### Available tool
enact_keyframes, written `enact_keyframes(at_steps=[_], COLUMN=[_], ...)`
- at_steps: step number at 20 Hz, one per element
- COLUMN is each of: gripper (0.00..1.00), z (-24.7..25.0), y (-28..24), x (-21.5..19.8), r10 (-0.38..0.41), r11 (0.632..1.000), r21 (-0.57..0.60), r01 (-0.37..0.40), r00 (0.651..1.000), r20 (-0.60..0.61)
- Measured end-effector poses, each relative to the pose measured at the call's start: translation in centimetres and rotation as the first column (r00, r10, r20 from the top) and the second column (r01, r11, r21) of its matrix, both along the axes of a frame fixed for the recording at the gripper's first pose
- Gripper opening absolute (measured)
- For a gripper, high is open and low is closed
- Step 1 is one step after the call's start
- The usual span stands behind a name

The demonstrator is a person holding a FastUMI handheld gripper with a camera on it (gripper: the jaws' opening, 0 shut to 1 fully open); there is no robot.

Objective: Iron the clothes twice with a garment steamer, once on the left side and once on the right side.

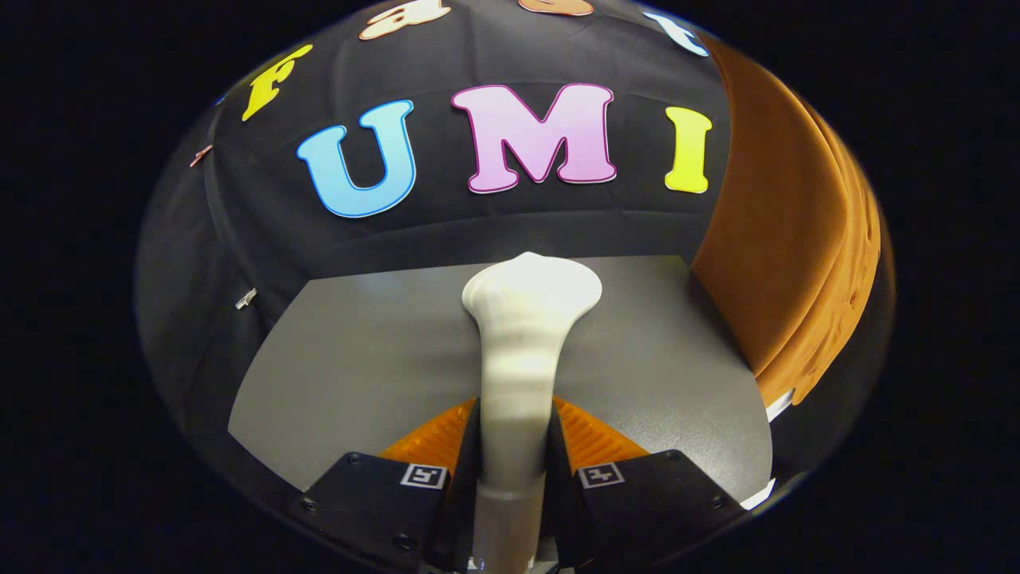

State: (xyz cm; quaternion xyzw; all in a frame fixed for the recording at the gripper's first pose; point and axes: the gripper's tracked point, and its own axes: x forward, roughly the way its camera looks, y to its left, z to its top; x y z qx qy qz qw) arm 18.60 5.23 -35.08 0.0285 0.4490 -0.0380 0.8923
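A white garment steamer (pixel 522 335) stands upright between my fingers, its slim handle rising to a wider head that points toward the booth wall. My gripper (pixel 514 442) is shut on the steamer's handle, with both fingers pressing its sides. An orange garment (pixel 785 247) hangs to the right, beyond the fingers and apart from the steamer's head. The steamer is held above the grey table (pixel 358 359).
The grey table stretches ahead to the black cloth wall (pixel 263 239). A small white edge (pixel 777 406) peeks out under the garment's lower hem on the right.
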Motion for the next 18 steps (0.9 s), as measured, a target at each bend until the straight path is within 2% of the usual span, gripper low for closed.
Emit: enact_keyframes(at_steps=[2, 5, 9, 13, 18], gripper=[0.4, 0.4, 0.4, 0.4, 0.4], z=[-0.1, 0.2, 3.1, 7.5, 12.0], y=[0.5, 0.7, 1.3, 1.3, 1.2], x=[0.0, 0.1, -0.1, -1.6, -5.1], r10=[0.009, 0.018, 0.025, -0.019, -0.064], r11=[1.0, 1.0, 0.999, 0.995, 0.994], r21=[0.011, 0.012, 0.039, 0.095, 0.106], r01=[-0.009, -0.018, -0.029, -0.001, 0.032], r00=[1.0, 1.0, 0.995, 0.977, 0.947], r20=[0.001, 0.014, 0.1, 0.211, 0.314])
